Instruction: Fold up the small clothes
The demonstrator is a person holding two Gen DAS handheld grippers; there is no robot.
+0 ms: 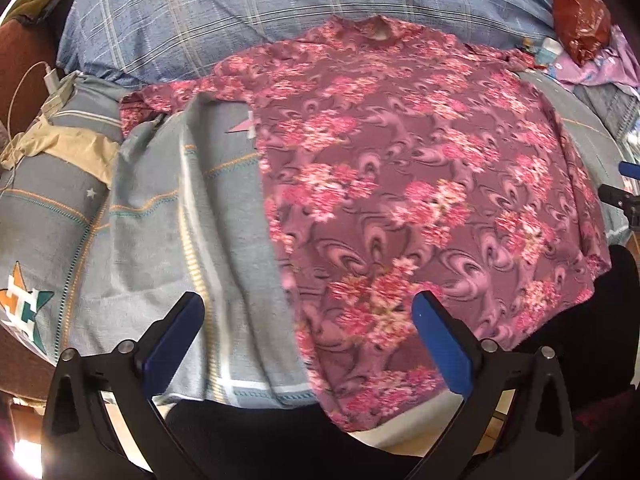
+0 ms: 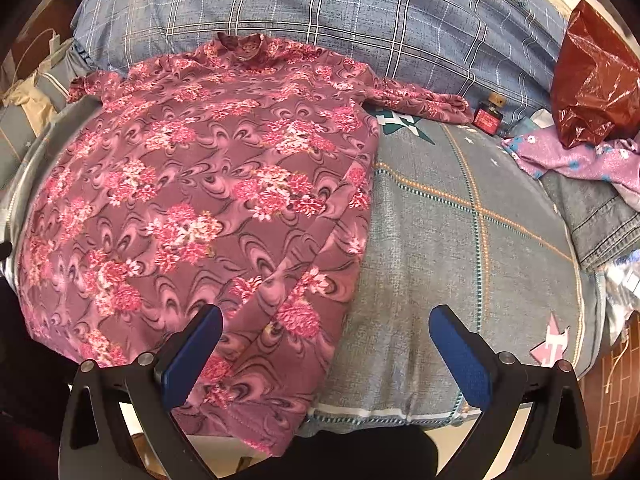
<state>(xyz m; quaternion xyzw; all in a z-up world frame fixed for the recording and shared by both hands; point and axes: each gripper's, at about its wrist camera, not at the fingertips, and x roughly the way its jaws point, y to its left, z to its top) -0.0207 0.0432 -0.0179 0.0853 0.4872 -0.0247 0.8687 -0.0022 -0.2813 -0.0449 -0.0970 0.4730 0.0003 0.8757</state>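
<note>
Starting only, we are holding the left gripper (image 1: 308,336) and the right gripper (image 2: 326,344) with jaws apart and empty over the near hem of the shirt (image 1: 400,184), which is lying spread flat on the bed (image 2: 460,240), no fold made yet.

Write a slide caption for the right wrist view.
Open right tool above the hem of a floral shirt spread on a bed.
</note>
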